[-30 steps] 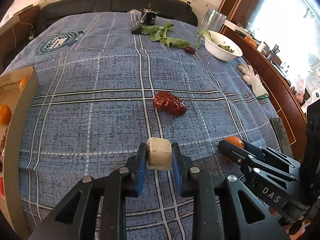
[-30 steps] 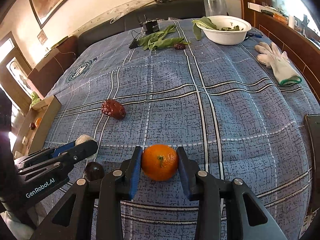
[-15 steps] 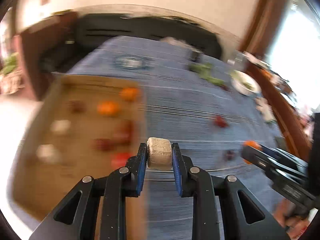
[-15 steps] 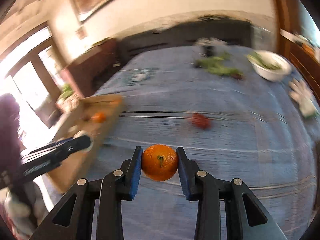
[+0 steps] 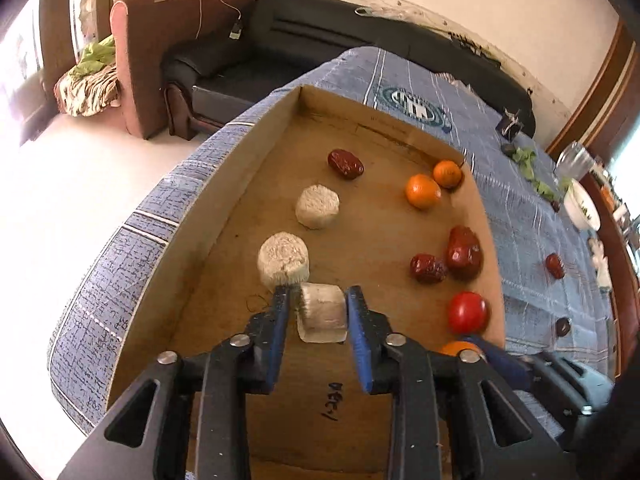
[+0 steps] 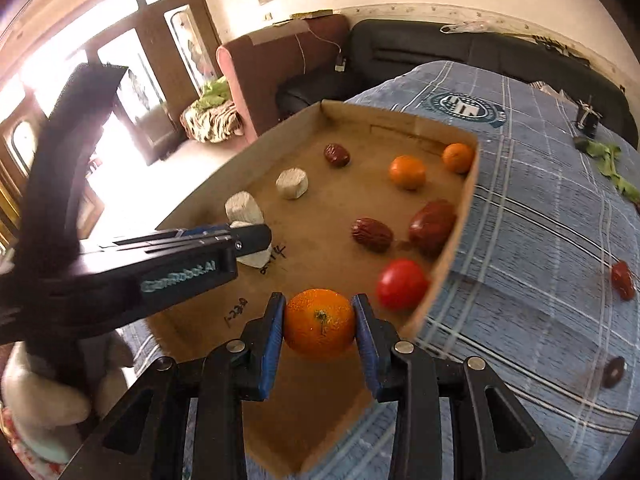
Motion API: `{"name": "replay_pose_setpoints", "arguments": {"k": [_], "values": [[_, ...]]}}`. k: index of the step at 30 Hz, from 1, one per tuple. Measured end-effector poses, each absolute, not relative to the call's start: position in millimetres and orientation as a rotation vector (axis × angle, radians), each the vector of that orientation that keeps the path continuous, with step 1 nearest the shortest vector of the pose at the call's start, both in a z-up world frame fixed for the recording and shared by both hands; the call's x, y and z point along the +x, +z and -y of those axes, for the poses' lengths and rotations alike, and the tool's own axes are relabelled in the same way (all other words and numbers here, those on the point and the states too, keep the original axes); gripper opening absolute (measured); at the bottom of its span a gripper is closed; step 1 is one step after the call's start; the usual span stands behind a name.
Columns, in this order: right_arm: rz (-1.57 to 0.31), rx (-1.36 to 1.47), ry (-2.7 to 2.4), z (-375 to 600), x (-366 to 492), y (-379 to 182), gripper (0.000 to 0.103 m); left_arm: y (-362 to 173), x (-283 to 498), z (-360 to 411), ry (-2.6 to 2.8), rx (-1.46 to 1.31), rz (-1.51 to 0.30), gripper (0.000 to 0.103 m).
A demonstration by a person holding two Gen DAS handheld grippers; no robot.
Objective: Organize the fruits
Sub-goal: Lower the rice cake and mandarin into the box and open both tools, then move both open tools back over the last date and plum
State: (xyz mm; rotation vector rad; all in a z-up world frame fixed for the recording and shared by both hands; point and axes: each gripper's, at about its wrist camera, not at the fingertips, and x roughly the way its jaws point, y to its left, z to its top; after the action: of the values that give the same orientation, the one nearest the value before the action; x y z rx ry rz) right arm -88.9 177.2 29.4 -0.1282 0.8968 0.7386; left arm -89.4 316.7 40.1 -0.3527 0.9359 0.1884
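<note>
A shallow cardboard tray (image 5: 224, 216) lies at the edge of the blue checked cloth. My left gripper (image 5: 318, 296) hangs over its near left part, jaws opening; a white chunk (image 5: 322, 314) sits between them with a gap at the left pad. Two more white chunks (image 5: 317, 206), several red dates (image 5: 345, 164), two oranges (image 5: 423, 191) and a red tomato (image 5: 468, 312) lie in the tray. My right gripper (image 6: 319, 300) is over the near right part, jaws starting to open, pads still touching an orange (image 6: 319, 324). The left gripper (image 6: 256, 236) crosses that view.
Two dates (image 6: 622, 280) and a dark fruit (image 6: 614, 372) lie on the cloth (image 6: 540, 220) right of the tray. Green leaves (image 6: 606, 156) and a white bowl (image 5: 582, 210) are farther back. A black sofa (image 5: 280, 60) and a brown armchair (image 5: 160, 40) stand beyond the table.
Both grippers swung left from the middle of the cloth to above the cardboard tray, carrying the white chunk and the orange. The left jaws have parted from the chunk.
</note>
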Motion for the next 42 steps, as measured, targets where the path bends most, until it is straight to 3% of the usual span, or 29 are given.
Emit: {"name": "replay_pose_setpoints", "arguments": {"k": [2,6,11,16,25,42], "values": [[-0.888,-0.116,0.737,-178.6,-88.6,27.9,0.040,47.7,-97.5,-317.3,0.195,-0.357,-0.902,0.041],[-0.801,-0.096,0.713,-161.0,-98.8,48.7,0.041,72.4,-118.3,-309.3,0.244,-0.327,-0.801,0.048],[-0.710,0.065,0.634,-106.7,-111.1,68.8,0.061,103.1,-151.1,-276.3,0.359,-0.255,-0.653,0.091],[-0.724,0.248,0.521,-46.1,-111.8,62.7,0.062,114.1,-165.2,-226.4,0.345,-0.171,-0.595,0.092],[-0.724,0.331,0.367,22.4,-112.9,52.0,0.063,114.3,-160.6,-153.8,0.251,-0.030,-0.614,0.092],[-0.730,0.447,0.305,77.1,-115.1,36.2,0.067,106.9,-154.1,-115.3,0.236,0.050,-0.642,0.092]]}}
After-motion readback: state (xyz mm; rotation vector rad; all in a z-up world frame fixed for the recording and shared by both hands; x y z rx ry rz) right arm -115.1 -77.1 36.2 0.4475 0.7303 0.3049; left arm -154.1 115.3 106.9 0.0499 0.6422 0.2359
